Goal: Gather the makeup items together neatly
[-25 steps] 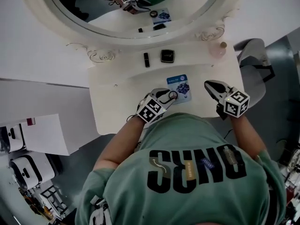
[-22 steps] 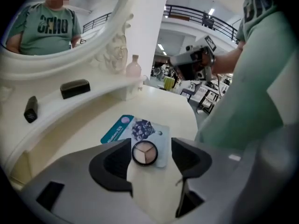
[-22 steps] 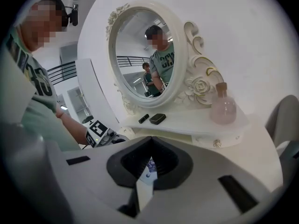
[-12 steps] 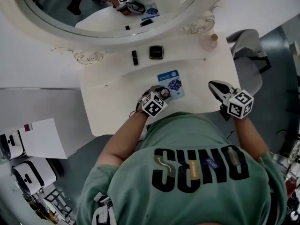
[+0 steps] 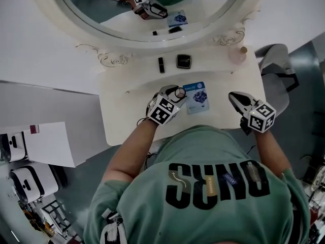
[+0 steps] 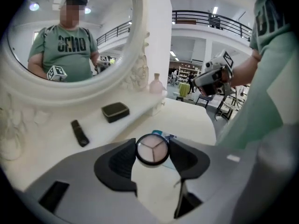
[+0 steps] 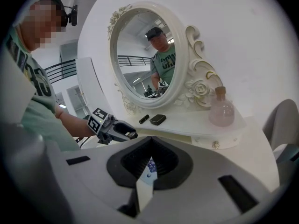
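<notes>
My left gripper [image 5: 177, 93] has a round black-rimmed powder compact [image 5: 180, 92] between its jaws, just left of the blue packet [image 5: 197, 96] on the white vanity top [image 5: 127, 111]. In the left gripper view the compact [image 6: 152, 149] touches both pads while the jaws are closing. A black square compact [image 5: 183, 61] and a black lipstick tube [image 5: 161, 64] lie on the raised shelf under the mirror. My right gripper [image 5: 234, 96] is shut and empty, hovering over the table's right side.
The oval ornate mirror [image 5: 147, 9] stands behind the shelf. At the shelf's right end is a pink glass bottle [image 5: 237, 54]. A grey chair [image 5: 277, 60] stands off the table's right edge. White boxes [image 5: 30, 146] are on the floor at left.
My left gripper has carried the round compact a little left and toward the mirror, off the blue packet's edge. The right gripper has barely moved.
</notes>
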### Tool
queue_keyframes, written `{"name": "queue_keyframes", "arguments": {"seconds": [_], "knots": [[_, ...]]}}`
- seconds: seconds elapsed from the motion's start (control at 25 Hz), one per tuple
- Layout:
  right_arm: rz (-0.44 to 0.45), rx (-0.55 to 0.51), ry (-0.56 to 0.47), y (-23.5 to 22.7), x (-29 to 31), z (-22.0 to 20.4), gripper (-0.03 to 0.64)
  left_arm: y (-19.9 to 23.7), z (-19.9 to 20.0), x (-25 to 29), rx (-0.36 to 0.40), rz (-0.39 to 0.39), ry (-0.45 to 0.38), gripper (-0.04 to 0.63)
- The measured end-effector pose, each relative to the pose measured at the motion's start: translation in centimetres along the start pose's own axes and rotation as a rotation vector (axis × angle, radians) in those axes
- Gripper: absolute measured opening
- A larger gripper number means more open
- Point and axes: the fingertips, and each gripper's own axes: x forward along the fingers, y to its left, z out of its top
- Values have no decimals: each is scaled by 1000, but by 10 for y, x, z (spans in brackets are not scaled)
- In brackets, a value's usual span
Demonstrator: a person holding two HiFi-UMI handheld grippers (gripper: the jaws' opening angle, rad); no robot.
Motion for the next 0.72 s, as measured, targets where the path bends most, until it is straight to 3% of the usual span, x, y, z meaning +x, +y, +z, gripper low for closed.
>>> {"name": "queue_keyframes", "arguments": {"seconds": [0.16, 0.36, 0.72], "knots": [[33, -22, 0, 20, 23, 10, -5, 66, 14, -56, 5, 132, -18, 230], [50, -44, 7, 39, 44, 20, -5, 131, -3, -97, -13, 237, 14, 230], [30, -40, 33, 47, 66, 21, -5, 190, -34, -93, -67, 271, 71, 230]]}}
